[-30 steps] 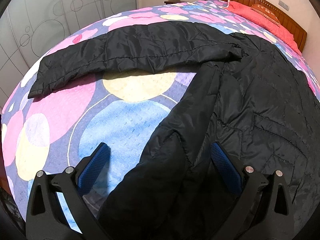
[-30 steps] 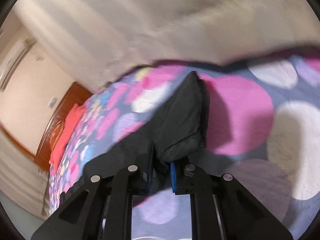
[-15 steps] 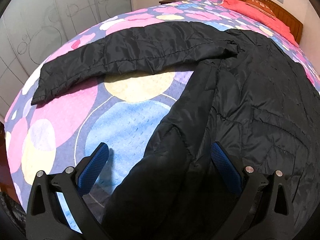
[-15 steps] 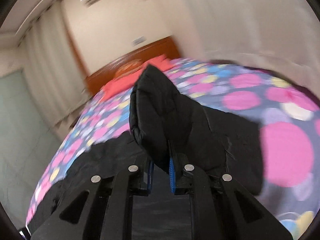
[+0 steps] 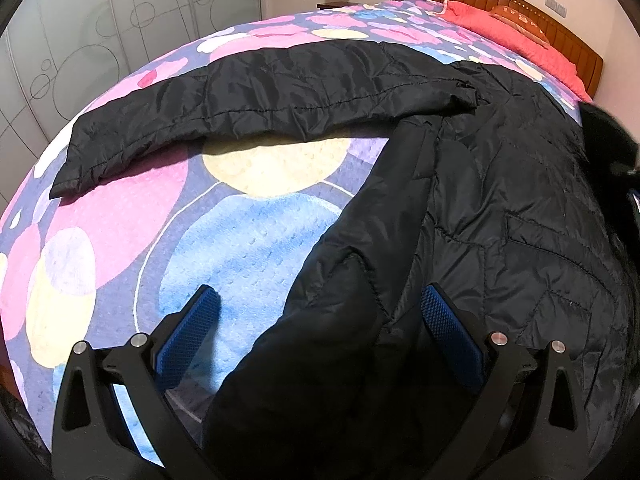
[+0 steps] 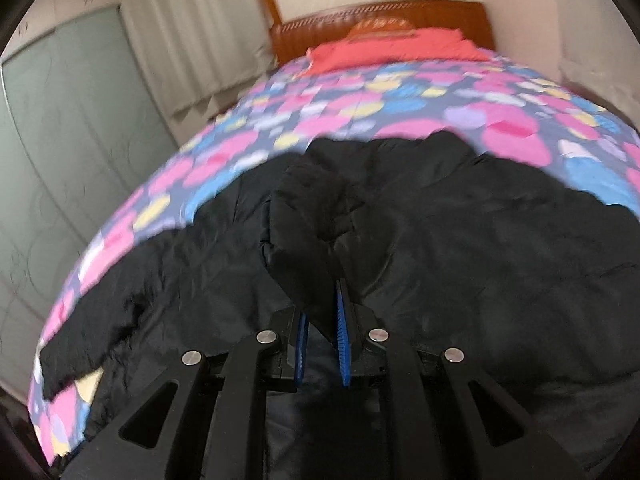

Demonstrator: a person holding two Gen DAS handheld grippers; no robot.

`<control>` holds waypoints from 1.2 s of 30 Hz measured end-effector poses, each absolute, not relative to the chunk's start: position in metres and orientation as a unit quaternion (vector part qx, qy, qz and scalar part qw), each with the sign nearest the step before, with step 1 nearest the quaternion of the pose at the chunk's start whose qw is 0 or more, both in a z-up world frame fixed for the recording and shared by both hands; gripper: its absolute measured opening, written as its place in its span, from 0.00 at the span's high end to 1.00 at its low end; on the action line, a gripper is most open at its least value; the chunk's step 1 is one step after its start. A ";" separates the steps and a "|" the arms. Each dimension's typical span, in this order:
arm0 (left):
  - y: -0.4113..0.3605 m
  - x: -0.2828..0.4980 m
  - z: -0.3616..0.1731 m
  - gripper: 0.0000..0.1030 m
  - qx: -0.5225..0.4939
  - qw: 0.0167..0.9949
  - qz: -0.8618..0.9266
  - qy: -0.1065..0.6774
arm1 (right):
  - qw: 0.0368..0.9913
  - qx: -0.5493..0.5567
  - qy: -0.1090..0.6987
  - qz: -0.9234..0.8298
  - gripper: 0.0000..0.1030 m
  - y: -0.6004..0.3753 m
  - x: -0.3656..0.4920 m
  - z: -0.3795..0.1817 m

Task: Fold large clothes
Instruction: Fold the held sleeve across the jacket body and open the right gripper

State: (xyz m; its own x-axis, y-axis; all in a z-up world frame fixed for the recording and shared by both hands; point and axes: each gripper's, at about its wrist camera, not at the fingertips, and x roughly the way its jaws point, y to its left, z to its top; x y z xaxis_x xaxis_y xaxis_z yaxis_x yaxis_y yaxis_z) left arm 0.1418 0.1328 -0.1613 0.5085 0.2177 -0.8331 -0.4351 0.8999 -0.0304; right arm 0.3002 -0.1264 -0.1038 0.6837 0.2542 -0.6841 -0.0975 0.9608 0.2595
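Observation:
A black quilted jacket (image 5: 500,208) lies spread on the bed, one sleeve (image 5: 248,96) stretched out to the left. My left gripper (image 5: 316,316) hangs open over the jacket's lower left hem, blue pads wide apart with the hem between them, not pressed. In the right wrist view my right gripper (image 6: 322,320) is shut on the cuff of the other sleeve (image 6: 312,232), which bunches up above the jacket body (image 6: 480,260). The same cuff shows as a dark lump at the right edge of the left wrist view.
The bedspread (image 5: 120,220) has pink, blue and yellow circles. A red pillow (image 6: 392,46) and wooden headboard (image 6: 380,16) are at the far end. Frosted wardrobe doors (image 5: 80,40) and a curtain (image 6: 192,40) stand to the left of the bed.
My right gripper swung round fast with the sleeve cuff, from the bed's side to over the jacket body facing the headboard. The left gripper stayed where it was, still open.

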 end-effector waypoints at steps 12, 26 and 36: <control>0.132 0.140 -0.162 0.02 -0.119 0.861 0.189 0.457 | 0.883 0.023 0.430 0.187 0.30 -0.079 0.286 -0.112; 0.130 0.142 -0.162 0.02 -0.117 0.861 0.191 0.457 | 0.919 0.083 0.378 -0.076 0.45 -0.310 0.306 -0.079; 0.130 0.148 -0.163 0.02 -0.110 0.861 0.193 0.458 | 0.896 0.068 0.425 -0.112 0.44 -0.336 0.329 -0.120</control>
State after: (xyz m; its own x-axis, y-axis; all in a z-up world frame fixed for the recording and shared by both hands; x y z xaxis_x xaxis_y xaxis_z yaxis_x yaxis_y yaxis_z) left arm 0.1483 0.1301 -0.1628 0.5053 0.2316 -0.8313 -0.4325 0.9016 -0.0117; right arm 0.3286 -0.3365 -0.1199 0.6140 -0.1440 -0.7761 0.2591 0.9655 0.0259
